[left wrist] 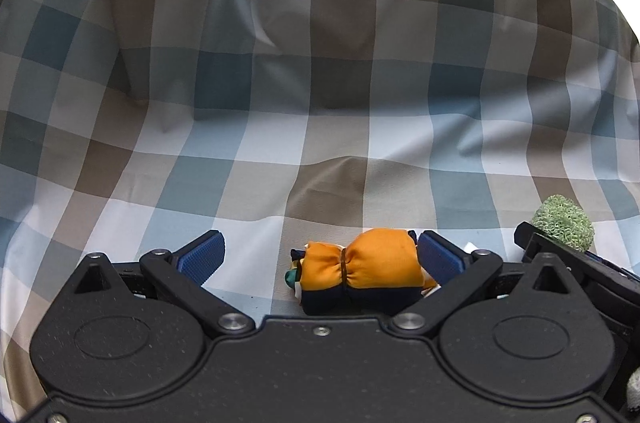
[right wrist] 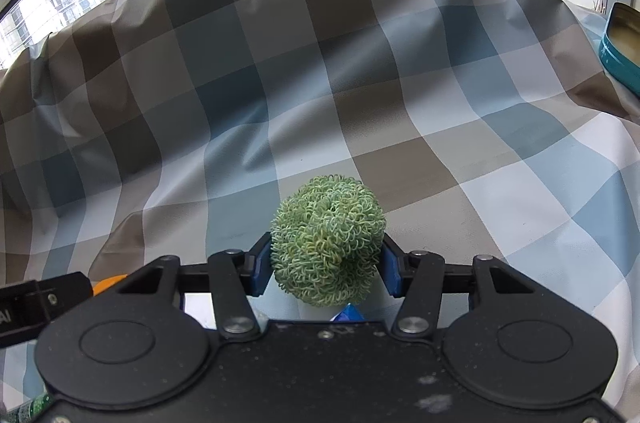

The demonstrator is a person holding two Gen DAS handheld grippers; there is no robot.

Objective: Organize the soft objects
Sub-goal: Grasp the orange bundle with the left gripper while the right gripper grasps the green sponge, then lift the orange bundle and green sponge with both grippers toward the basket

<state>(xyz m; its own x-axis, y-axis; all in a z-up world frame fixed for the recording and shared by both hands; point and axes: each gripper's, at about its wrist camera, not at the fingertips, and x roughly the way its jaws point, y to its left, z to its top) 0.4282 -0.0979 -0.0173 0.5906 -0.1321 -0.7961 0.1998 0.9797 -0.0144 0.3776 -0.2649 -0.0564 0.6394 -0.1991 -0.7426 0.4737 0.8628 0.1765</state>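
The green curly ball (right wrist: 328, 243) sits clamped between the right tongs (right wrist: 326, 265), lifted off the checked cloth (right wrist: 400, 127) that covers the worktop. The orange tied bundle (left wrist: 360, 269) lies on the cloth between the left tongs (left wrist: 320, 257), which stand apart; it seems to touch one pad. The springy ball could squirm out of a shallow pinch. Only the right view shows the teal tin (right wrist: 620, 55) at the right edge.
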